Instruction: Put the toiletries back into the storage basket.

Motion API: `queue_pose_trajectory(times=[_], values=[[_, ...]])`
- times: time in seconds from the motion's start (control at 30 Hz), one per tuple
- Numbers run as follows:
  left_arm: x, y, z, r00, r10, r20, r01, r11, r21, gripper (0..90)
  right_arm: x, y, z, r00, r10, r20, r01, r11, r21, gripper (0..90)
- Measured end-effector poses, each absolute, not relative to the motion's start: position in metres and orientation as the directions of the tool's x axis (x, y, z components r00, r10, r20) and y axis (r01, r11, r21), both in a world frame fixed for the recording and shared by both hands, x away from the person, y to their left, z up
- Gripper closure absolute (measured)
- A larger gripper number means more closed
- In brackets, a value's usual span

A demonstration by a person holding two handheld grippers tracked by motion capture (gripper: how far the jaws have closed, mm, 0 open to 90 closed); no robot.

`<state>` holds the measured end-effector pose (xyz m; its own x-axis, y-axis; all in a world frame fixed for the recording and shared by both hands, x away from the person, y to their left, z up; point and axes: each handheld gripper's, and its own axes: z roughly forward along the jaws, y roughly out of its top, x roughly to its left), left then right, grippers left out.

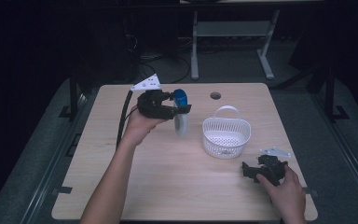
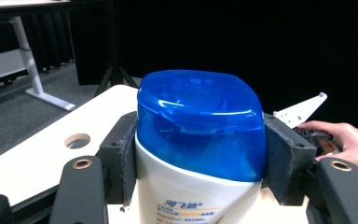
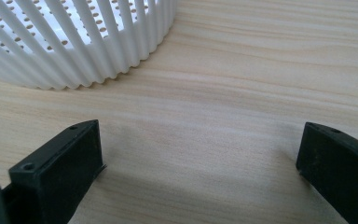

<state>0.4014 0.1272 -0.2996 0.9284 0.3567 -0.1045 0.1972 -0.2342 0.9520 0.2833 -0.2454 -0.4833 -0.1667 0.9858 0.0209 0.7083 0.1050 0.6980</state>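
So the left gripper [image 1: 181,108] is clamped on the white plastic bottle with the blue flip cap [image 1: 181,112], held upright, probably just off the light wooden table [image 1: 168,177], at about 9 o'clock from the white slotted plastic basket [image 1: 226,135]. Basket looks empty, so the drop-in is yet to come. Right gripper [image 3: 200,163] rests at its 4 o'clock, jaws spread.

Left hand-held gripper [image 1: 181,108] raised at the end of an outstretched forearm, jaws clamped tight. Right hand-held gripper [image 1: 253,169] low by the near right edge, hand [image 1: 286,190] wrapped over it, jaws spread wide apart.
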Motion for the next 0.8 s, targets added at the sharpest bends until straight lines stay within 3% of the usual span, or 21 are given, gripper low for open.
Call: queue_pose_trajectory(times=[0.8], values=[[0.406,0.076,-0.287,0.953,0.289,-0.095,0.161,-0.215,0.963,37.2,0.283,-0.245,-0.483,-0.166,0.986,0.022,0.709,0.104,0.698,0.0]])
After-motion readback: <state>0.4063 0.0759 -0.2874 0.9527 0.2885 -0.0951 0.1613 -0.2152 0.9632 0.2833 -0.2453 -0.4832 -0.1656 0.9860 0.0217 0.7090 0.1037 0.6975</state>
